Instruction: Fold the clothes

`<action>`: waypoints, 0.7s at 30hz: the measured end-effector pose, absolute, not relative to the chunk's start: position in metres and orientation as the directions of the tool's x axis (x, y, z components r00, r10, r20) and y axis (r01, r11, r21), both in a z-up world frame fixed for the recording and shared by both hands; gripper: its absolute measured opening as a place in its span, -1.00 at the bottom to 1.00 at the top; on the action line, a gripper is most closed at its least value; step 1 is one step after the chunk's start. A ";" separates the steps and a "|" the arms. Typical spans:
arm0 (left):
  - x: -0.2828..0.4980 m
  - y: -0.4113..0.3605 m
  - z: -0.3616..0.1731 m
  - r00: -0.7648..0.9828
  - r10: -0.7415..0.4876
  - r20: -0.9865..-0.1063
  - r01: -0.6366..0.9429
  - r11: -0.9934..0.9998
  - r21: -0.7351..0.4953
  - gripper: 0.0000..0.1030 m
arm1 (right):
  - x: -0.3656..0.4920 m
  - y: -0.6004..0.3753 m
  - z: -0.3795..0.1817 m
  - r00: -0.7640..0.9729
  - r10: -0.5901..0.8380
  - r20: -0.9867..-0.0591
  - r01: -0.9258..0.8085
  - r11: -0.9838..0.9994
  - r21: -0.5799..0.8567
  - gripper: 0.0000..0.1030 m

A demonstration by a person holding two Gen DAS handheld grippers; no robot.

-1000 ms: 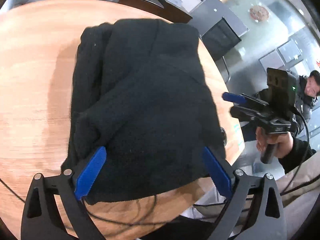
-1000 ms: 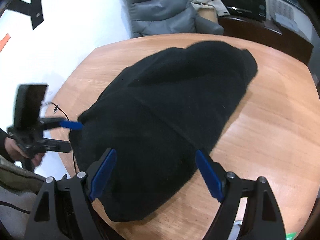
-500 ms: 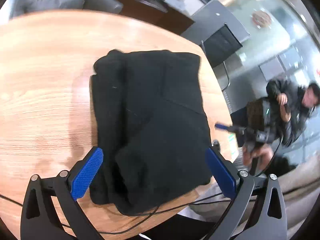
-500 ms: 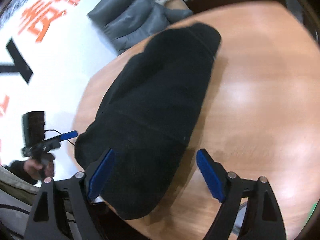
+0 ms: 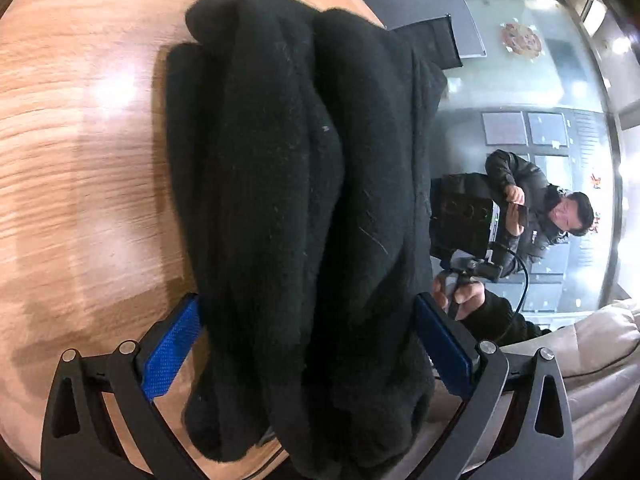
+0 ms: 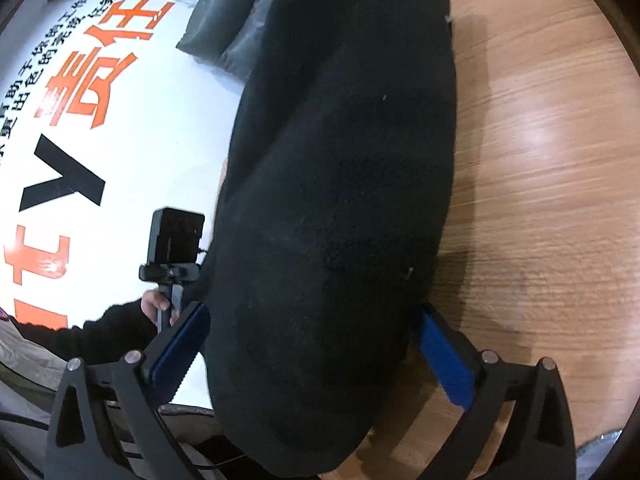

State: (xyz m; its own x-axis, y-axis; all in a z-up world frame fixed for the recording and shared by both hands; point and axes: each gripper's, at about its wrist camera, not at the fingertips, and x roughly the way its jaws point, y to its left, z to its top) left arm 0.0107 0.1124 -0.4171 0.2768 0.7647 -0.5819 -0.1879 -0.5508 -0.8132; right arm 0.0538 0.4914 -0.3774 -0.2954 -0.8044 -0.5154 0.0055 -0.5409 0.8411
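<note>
A black fleecy garment (image 5: 300, 160) lies in a thick folded bundle on the round wooden table (image 5: 80, 160). My left gripper (image 5: 308, 344) is open, and its blue pads (image 5: 172, 348) straddle the near end of the bundle. The right wrist view shows the same garment (image 6: 340, 180) along the table (image 6: 540, 160) edge. My right gripper (image 6: 312, 348) is also open, with the bundle filling the gap between its pads (image 6: 444, 356). Each gripper shows in the other's view, held in a hand: the right one (image 5: 464, 276) and the left one (image 6: 172, 268).
A seated person in a dark jacket (image 5: 532, 208) is beyond the table's right edge. A beige sleeve (image 5: 592, 344) is near my left gripper. Grey cushions (image 6: 236, 32) and a white wall with orange letters (image 6: 100, 80) lie past the table. Black cables (image 6: 224, 464) run under the garment.
Both grippers have come in close from opposite ends; the garment, which lay ahead of them, now sits between their open fingers and looks bunched into a narrower roll.
</note>
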 end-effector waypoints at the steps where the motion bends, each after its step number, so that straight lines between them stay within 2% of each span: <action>1: 0.011 0.114 -0.419 0.280 0.769 -0.574 -0.189 -0.542 -0.819 0.99 | 0.054 0.488 -0.379 -0.285 -0.801 -0.527 0.010 -0.552 0.834 1.00; 5: 0.010 0.122 -0.427 0.293 0.787 -0.543 -0.192 -0.508 -0.840 1.00 | 0.052 0.469 -0.391 -0.270 -0.786 -0.557 -0.003 -0.577 0.816 1.00; 9: 0.011 0.128 -0.430 0.298 0.795 -0.528 -0.212 -0.484 -0.849 1.00 | 0.053 0.446 -0.387 -0.275 -0.731 -0.625 0.046 -0.659 0.751 1.00; 10: 0.011 0.129 -0.429 0.297 0.793 -0.533 -0.218 -0.487 -0.846 1.00 | 0.054 0.441 -0.386 -0.274 -0.718 -0.640 0.056 -0.676 0.735 0.95; 11: 0.012 0.133 -0.429 0.290 0.788 -0.543 -0.213 -0.500 -0.840 1.00 | 0.054 0.439 -0.386 -0.273 -0.709 -0.651 0.052 -0.686 0.726 0.73; 13: 0.015 0.135 -0.427 0.282 0.784 -0.553 -0.210 -0.512 -0.833 0.98 | 0.056 0.439 -0.388 -0.273 -0.695 -0.666 0.024 -0.697 0.717 0.52; 16: 0.013 0.138 -0.426 0.286 0.791 -0.541 -0.210 -0.499 -0.841 0.70 | 0.059 0.435 -0.388 -0.276 -0.674 -0.685 0.008 -0.714 0.700 0.33; 17: 0.011 0.138 -0.426 0.286 0.795 -0.534 -0.209 -0.493 -0.845 0.48 | 0.060 0.432 -0.387 -0.279 -0.668 -0.690 0.010 -0.721 0.693 0.30; 18: 0.010 0.137 -0.425 0.286 0.800 -0.528 -0.208 -0.486 -0.849 0.33 | 0.061 0.430 -0.387 -0.279 -0.664 -0.694 0.005 -0.723 0.690 0.29; 21: 0.011 0.136 -0.417 0.286 0.812 -0.509 -0.224 -0.459 -0.860 0.09 | 0.065 0.423 -0.386 -0.273 -0.654 -0.706 0.002 -0.734 0.679 0.26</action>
